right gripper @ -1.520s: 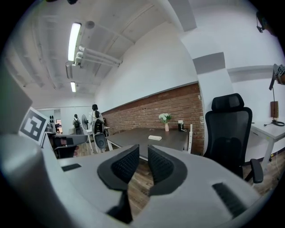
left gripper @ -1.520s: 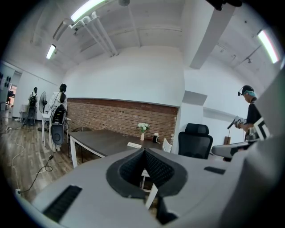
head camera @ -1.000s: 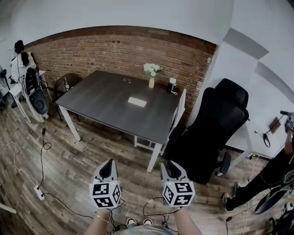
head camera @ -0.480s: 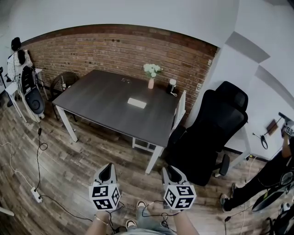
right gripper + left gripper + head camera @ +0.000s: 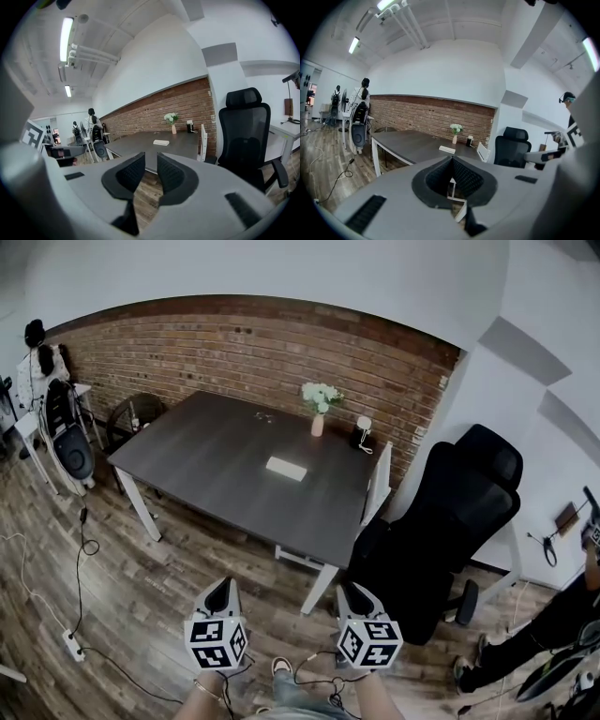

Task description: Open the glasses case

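Observation:
The glasses case (image 5: 286,468) is a flat white oblong lying shut near the middle of the dark table (image 5: 202,451), far ahead of both grippers. It also shows small in the left gripper view, case (image 5: 446,149), and in the right gripper view, case (image 5: 161,142). My left gripper (image 5: 220,587) hangs over the wooden floor, its jaws shut with nothing between them (image 5: 451,159). My right gripper (image 5: 350,589) is beside it, level with it. Its jaws (image 5: 151,159) have just been closing a little but stand open with a gap and nothing in it.
A vase of white flowers (image 5: 319,409) and a small dark device (image 5: 362,434) stand at the table's far edge. A white chair (image 5: 378,486) and a black office chair (image 5: 455,521) are right of the table. Cables and a power strip (image 5: 73,643) lie on the floor at left. A person (image 5: 562,610) stands at right.
Both grippers have advanced towards the table together and sit slightly lower in the head view. The table and chair have shifted a little right in that view.

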The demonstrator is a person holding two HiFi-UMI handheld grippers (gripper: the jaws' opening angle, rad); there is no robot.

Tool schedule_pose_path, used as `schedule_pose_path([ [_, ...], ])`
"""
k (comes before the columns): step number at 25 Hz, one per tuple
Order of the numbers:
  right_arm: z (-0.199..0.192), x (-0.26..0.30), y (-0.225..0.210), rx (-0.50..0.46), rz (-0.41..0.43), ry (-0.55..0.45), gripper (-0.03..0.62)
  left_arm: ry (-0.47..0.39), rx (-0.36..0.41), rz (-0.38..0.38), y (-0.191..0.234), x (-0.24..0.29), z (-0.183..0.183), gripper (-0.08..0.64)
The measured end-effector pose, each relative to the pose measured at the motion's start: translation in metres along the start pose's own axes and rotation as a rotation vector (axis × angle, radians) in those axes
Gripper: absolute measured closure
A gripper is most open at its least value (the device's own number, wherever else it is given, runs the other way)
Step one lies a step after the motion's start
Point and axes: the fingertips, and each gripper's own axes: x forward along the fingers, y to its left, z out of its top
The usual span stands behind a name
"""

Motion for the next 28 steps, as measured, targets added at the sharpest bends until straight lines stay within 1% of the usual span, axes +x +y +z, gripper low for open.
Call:
schedule_pose_path([
  [4, 0.020, 0.040, -0.020, 0.032, 0.011, -0.020, 0.511, -0.010, 0.034, 0.004, -0.002, 0.036, 0.024, 0.565],
  [7, 0.036, 0.072, -0.030, 0.038, 0.025, -0.029, 0.514, -0.022, 0.051, 0.020, 0.002, 0.063, 0.041, 0.565],
  [11, 0.051, 0.111, -0.044, 0.037, 0.035, -0.037, 0.518, -0.029, 0.059, 0.040, 0.009, 0.101, 0.054, 0.565],
  [19, 0.065, 0.179, -0.066, 0.024, 0.066, -0.005, 0.522, -0.029, 0.028, 0.070, 0.021, 0.167, 0.063, 0.565],
  [23, 0.064, 0.206, -0.077, 0.030, 0.072, 0.016, 0.522, 0.012, 0.017, 0.078, 0.026, 0.192, 0.053, 0.565],
  [26, 0.058, 0.223, -0.084, 0.061, 0.063, 0.037, 0.523, 0.044, 0.028, 0.076, 0.030, 0.207, 0.048, 0.565],
  [28, 0.054, 0.232, -0.085, 0.067, 0.060, 0.050, 0.525, 0.050, 0.031, 0.079, 0.036, 0.215, 0.049, 0.565],
])
